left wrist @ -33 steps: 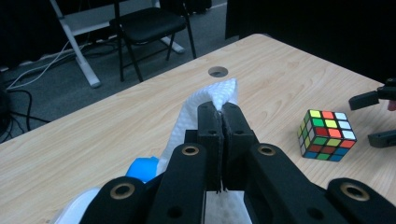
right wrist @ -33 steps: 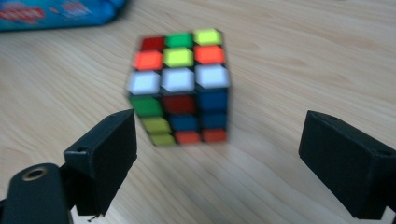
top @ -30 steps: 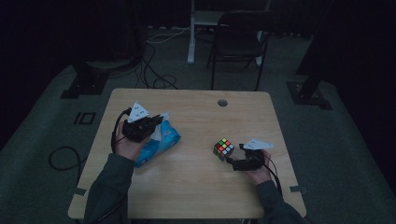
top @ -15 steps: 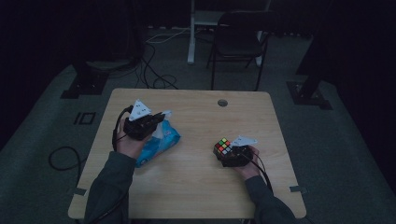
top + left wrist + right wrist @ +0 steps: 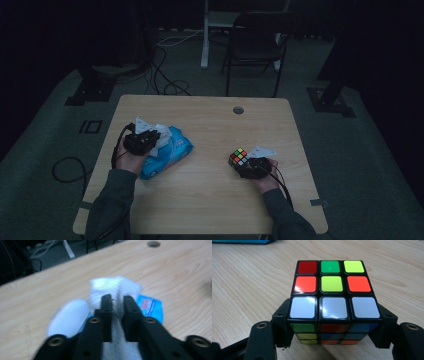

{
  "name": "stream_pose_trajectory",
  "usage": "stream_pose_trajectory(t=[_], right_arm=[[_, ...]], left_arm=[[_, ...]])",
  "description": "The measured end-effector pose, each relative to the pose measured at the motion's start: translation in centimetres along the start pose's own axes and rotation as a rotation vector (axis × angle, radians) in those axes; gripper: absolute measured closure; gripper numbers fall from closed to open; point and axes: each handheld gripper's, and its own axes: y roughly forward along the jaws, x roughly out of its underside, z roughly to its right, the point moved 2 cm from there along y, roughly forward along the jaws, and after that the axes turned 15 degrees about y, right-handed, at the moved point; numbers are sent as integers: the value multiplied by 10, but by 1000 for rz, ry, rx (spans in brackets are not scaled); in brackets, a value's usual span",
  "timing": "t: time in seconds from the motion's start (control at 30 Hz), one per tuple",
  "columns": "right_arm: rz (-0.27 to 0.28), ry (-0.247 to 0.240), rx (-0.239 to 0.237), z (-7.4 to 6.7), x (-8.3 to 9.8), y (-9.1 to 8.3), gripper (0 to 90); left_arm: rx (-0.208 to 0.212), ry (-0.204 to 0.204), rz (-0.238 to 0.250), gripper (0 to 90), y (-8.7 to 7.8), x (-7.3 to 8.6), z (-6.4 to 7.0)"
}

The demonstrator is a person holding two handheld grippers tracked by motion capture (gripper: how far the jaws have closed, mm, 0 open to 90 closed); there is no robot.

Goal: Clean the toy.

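- One tabletop (image 5: 210, 200) of light wood takes the middle of the high view, and it has one round hole (image 5: 238, 110) near its far edge.
- One folding chair (image 5: 260, 45) stands on the floor at the top centre of this view, behind the tabletop.
- One blue pack of wipes (image 5: 172, 150) lies at the left centre of the tabletop, with one white tissue (image 5: 115, 288) coming out of its top.
- One puzzle cube (image 5: 239, 158) sits at the right centre, well apart from the pack; in the right gripper view its top face shows nine stickers, three of them white in the near row.
- There are two tongs. The left tongs (image 5: 117, 301) have just been opening, yet their jaws stand only a little apart, with the tissue between them, above the pack.
- The right tongs (image 5: 334, 326) have just been closing and are now clamped on the two sides of the cube, which rests on the tabletop.
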Motion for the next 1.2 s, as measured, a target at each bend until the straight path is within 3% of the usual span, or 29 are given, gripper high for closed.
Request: stream_pose_trajectory(t=[0.07, 0.17, 0.3, 0.4, 0.43, 0.47, 0.5, 0.53, 0.57, 0.63, 1.0, 1.2], right_arm=[[1, 0, -1, 0, 0, 0, 338], [2, 1, -2, 0, 0, 0, 337], [0, 2, -7, 0, 0, 0, 334], [0, 4, -10, 0, 0, 0, 332], [0, 4, -10, 0, 0, 0, 332], [0, 4, -11, 1, 0, 0, 332], [0, 4, -11, 1, 0, 0, 332], [0, 5, -11, 1, 0, 0, 332], [-1, 4, -11, 1, 0, 0, 333], [-1, 5, -11, 1, 0, 0, 333], [-4, 1, -11, 1, 1, 0, 339], [-2, -8, -4, 0, 1, -1, 343]], left_arm=[[7, -7, -27, 625, 9, 4, 0], [6, -7, -69, 504, 22, 9, 2], [22, -4, -94, 412, 35, 13, 7], [4, 37, -131, 410, 40, 14, 12], [4, 37, -131, 433, 40, 14, 12], [-32, 50, -164, 517, 42, 14, 13], [-32, 50, -164, 570, 42, 14, 13], [-32, 50, -164, 570, 42, 14, 13], [7, 5, -128, 745, 37, 13, 8], [16, 17, -119, 857, 34, 12, 9], [82, -27, 41, 889, 10, -4, 11], [93, -25, 86, 889, 0, -14, 11]])
